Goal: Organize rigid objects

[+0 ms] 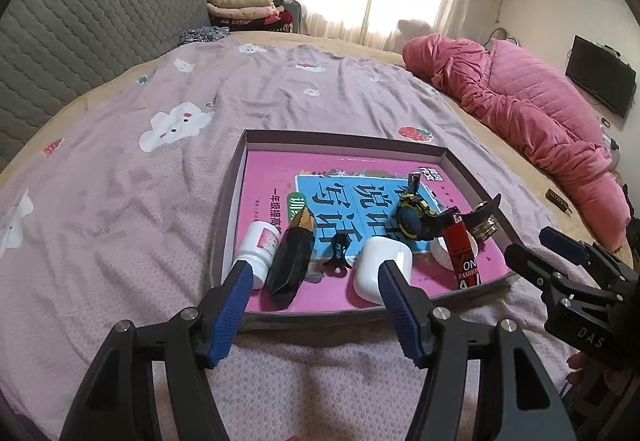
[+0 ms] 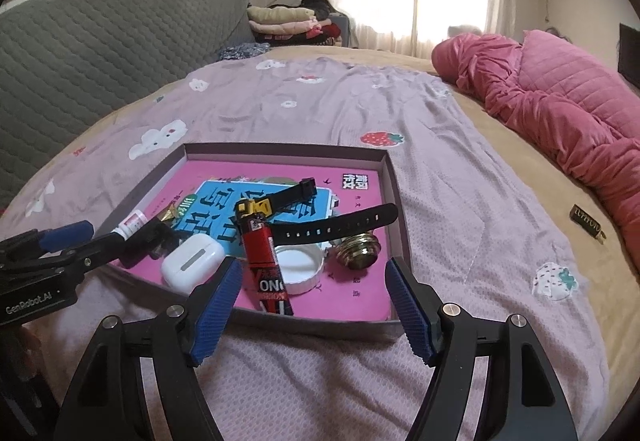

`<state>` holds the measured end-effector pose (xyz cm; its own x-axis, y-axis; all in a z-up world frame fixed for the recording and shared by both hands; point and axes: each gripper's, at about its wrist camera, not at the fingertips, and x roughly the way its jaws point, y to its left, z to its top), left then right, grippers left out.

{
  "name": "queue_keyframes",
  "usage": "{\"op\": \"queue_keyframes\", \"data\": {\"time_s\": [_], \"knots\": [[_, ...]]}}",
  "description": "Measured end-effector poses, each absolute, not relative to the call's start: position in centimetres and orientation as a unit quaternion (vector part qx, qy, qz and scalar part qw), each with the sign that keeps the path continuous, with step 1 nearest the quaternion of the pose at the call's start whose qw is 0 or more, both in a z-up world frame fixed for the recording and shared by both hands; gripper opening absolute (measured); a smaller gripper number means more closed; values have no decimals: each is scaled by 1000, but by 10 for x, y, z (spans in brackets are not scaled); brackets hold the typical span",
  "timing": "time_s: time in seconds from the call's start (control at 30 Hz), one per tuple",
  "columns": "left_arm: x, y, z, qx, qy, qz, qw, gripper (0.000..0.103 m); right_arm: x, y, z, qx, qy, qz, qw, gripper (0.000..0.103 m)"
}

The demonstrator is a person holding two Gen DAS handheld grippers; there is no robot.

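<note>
Both grippers wide open and empty at the near edge of the tray, so this looks like the pause before the next pick.

Left gripper has nothing between its pads; the earbud case sits just past its right finger, the dark crystal and white bottle just past the other. Right gripper is just as wide, with the lighter and white cap right ahead, brass knob beside them. The watch strap lies over the lighter, so I'd guess lift the watch first or the lighter drags it. Everything's already inside the tray on the bed. A small dark thing lies well apart on the blanket, probably the leftover.
</note>
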<state>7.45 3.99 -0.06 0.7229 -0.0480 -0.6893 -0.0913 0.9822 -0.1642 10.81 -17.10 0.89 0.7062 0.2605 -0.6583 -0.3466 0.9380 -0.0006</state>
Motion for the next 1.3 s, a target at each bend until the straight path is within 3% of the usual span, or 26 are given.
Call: {"op": "queue_keyframes", "data": {"time_s": [1.3], "knots": [[19,2,18,-64,398,21,915,65,37,-171,20,-33,365,171,915,75]]}}
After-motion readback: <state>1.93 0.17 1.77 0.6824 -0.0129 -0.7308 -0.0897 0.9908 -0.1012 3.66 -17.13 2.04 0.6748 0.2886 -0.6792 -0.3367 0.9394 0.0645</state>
